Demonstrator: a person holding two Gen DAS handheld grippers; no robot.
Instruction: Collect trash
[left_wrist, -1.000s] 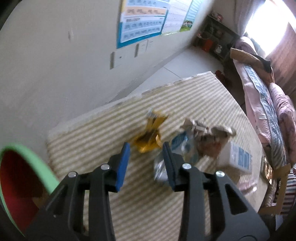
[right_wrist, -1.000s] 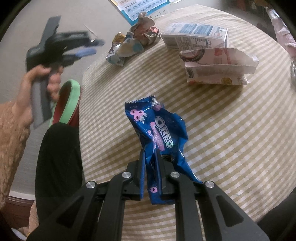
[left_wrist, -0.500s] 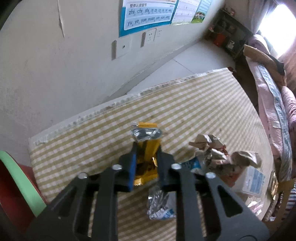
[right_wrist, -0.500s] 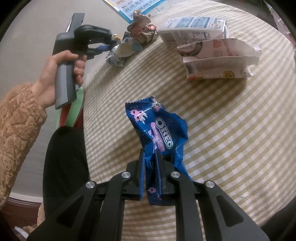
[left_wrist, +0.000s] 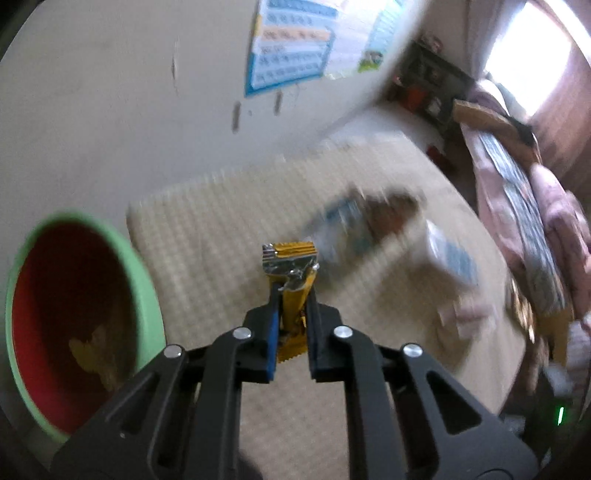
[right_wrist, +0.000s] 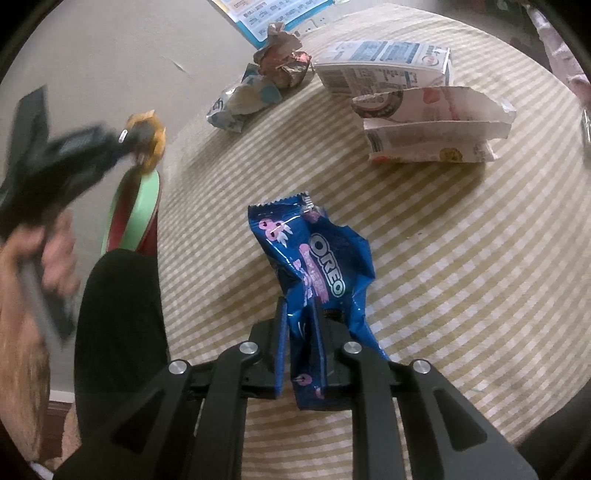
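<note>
My left gripper (left_wrist: 291, 295) is shut on a yellow foil wrapper (left_wrist: 291, 266) and holds it in the air above the table edge, to the right of a red bin with a green rim (left_wrist: 74, 314). In the right wrist view the left gripper (right_wrist: 136, 142) shows blurred with the yellow wrapper (right_wrist: 149, 138) above the bin (right_wrist: 138, 210). My right gripper (right_wrist: 299, 306) is shut on a blue Oreo wrapper (right_wrist: 317, 258) over the checked tablecloth (right_wrist: 461, 258).
On the table's far side lie a crumpled blue-white wrapper (right_wrist: 243, 99), a crumpled brown paper ball (right_wrist: 282, 62), a white-blue carton (right_wrist: 384, 66) and a torn pink-white carton (right_wrist: 432, 125). The wall is close behind. A bed (left_wrist: 535, 221) stands at the right.
My left gripper closed on the yellow wrapper, lifted it off the table and swung it left toward the bin. My right gripper stayed still, holding the Oreo wrapper.
</note>
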